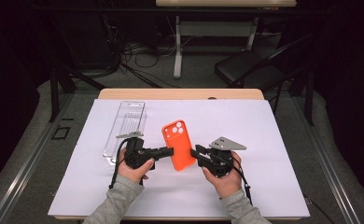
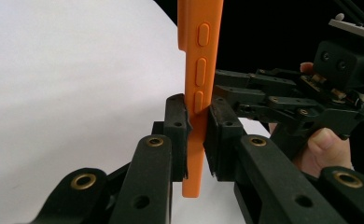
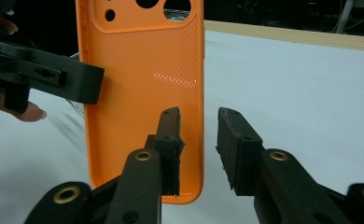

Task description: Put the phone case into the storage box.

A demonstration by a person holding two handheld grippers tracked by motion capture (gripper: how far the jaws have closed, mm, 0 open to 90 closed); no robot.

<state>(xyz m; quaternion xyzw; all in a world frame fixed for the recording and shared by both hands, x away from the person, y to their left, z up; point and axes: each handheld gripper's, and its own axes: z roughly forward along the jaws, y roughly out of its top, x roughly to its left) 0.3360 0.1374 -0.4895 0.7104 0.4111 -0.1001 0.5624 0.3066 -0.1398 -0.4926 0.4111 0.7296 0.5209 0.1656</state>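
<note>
An orange phone case (image 1: 178,144) is held upright above the white sheet, its back with the camera cutouts facing the right gripper view (image 3: 138,84). My left gripper (image 1: 170,151) is shut on the case's left side edge. In the left gripper view its pads (image 2: 176,126) pinch the edge just below the side buttons (image 2: 201,56). My right gripper (image 1: 195,152) is at the case's right edge and is open. In the right gripper view (image 3: 199,116) its jaws straddle that edge with a clear gap, and I cannot tell whether they touch it.
A clear plastic package (image 1: 126,123) lies flat on the white sheet (image 1: 264,186), just behind the left hand. Behind the table are a black chair (image 1: 250,65), floor cables and another table's legs (image 1: 178,46).
</note>
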